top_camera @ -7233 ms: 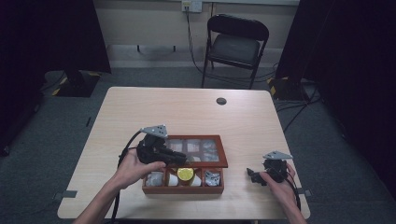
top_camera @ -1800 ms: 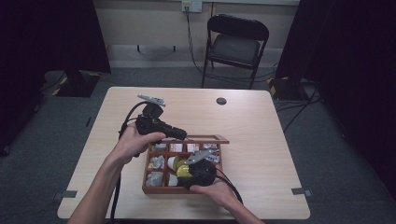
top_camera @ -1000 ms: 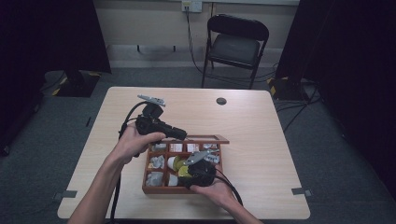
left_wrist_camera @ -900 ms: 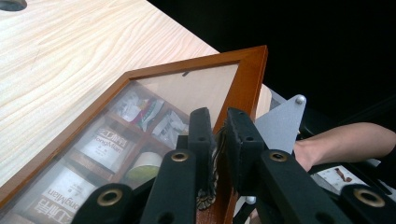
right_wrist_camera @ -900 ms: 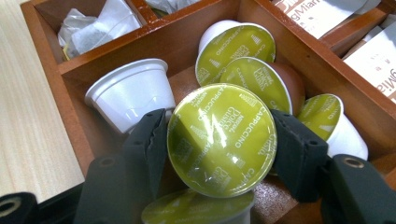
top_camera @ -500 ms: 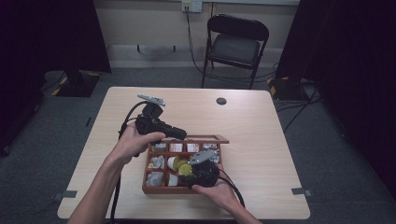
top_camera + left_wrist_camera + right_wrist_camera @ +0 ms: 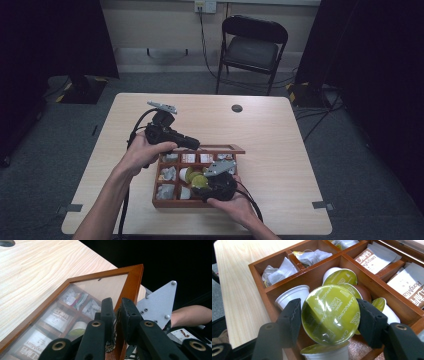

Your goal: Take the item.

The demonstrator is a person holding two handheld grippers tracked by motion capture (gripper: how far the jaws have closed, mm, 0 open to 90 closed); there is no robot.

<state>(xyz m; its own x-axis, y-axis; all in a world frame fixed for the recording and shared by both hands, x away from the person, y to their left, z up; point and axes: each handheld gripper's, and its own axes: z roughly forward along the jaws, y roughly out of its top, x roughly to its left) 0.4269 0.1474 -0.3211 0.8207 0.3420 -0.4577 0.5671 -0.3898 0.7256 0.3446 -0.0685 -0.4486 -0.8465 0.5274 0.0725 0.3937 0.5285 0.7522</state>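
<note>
- Right gripper view: right claw clamps a green-lidded capsule, foil face toward the camera, over the wooden box.
- Left gripper view: left claw pinches the glass lid, tilted up.

The capsule hides the pods behind it; the lid runs off-frame below.

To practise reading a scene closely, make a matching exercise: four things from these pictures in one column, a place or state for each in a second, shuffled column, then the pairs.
1. glass lid
2. green-topped capsule
3. folding chair
4. tea bag packets

A. behind the table
B. lying flat in a box compartment
C. raised, its frame clamped by the left gripper
D. held between the right gripper fingers

Pairs: 1-C, 2-D, 3-A, 4-B
</note>
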